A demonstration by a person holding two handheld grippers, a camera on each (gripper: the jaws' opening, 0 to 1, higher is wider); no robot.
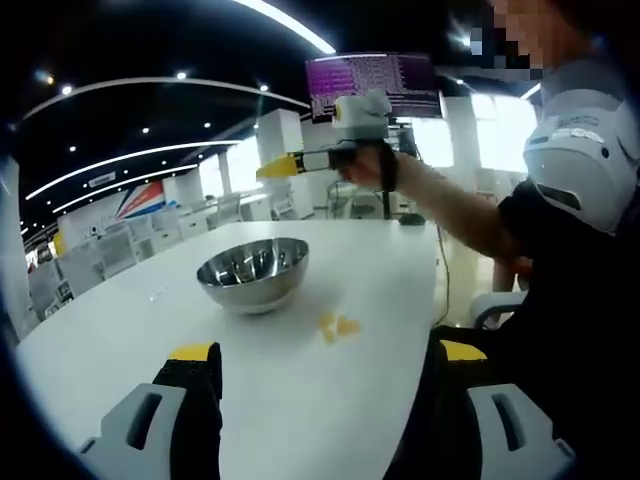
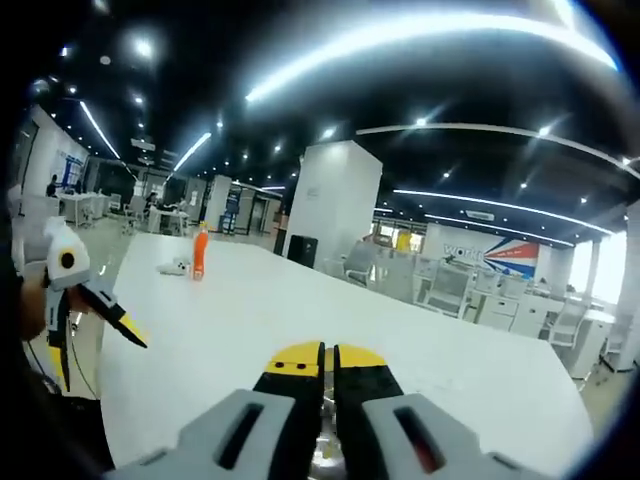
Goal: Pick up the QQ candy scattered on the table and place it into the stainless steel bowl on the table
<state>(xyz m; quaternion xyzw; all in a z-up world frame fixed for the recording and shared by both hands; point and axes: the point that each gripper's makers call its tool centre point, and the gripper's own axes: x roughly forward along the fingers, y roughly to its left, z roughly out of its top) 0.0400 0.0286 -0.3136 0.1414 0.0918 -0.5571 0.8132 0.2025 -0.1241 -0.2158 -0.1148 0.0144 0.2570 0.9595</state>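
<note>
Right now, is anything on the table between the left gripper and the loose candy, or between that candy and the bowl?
Nothing visible. Bare white table lies between the open left gripper and the yellow candy, and between the candy and the stainless steel bowl.

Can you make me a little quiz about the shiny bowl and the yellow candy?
1. True or false: the yellow candies lie inside the steel bowl.
2. The left tongs are: A) wide open, B) shut tight, C) gripping the bowl.
3. Fill in: the bottle standing far off on the white table is ____ coloured.

Key: 1 false, they lie on the table beside the bowl. 2 A. 3 orange.
</note>
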